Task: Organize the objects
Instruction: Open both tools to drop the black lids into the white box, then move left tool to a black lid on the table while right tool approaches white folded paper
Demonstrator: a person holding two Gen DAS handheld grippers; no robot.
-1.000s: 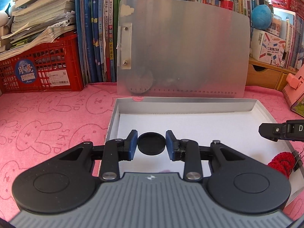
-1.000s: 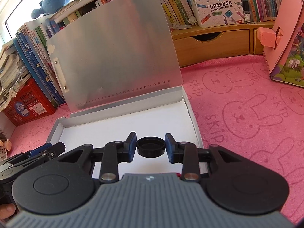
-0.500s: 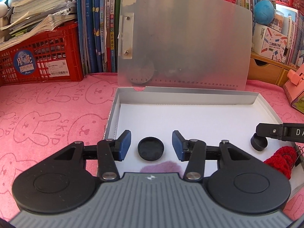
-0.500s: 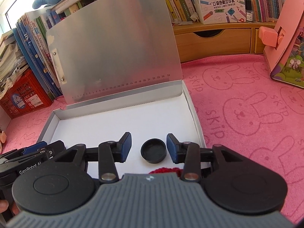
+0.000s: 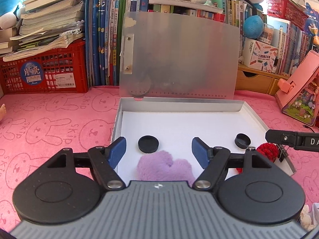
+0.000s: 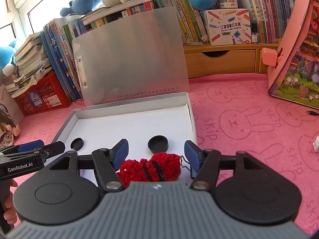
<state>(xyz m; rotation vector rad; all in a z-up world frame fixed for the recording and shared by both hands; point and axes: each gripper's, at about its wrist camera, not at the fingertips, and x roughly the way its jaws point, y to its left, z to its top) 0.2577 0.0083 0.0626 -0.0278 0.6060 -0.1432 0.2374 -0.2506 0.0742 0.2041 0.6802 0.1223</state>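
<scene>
Caps — left cap [image 5: 148, 144], right cap [image 6: 158, 144] — sitting free at twelve o'clock; left gripper [image 5: 159, 150] and right gripper [image 6: 155, 154] opening, gripping nothing — we're clearing them straight back.

**Count of things in and around the box**

One open box [image 5: 247, 107] with one metal lid [image 5: 179, 59] stands on one pink bunny-print cloth [image 5: 59, 123]. Inside lie two black caps: one on the left [image 5: 148, 143], one on the right [image 5: 242, 141]. There is one purple fluffy piece [image 5: 165, 167] and one red crocheted piece [image 6: 151, 168]. Two grippers show: the left gripper [image 5: 158, 151] and the right gripper [image 6: 155, 156]. Behind stand one red crate [image 5: 43, 69] and one label-printer carton [image 6: 228, 26].
</scene>
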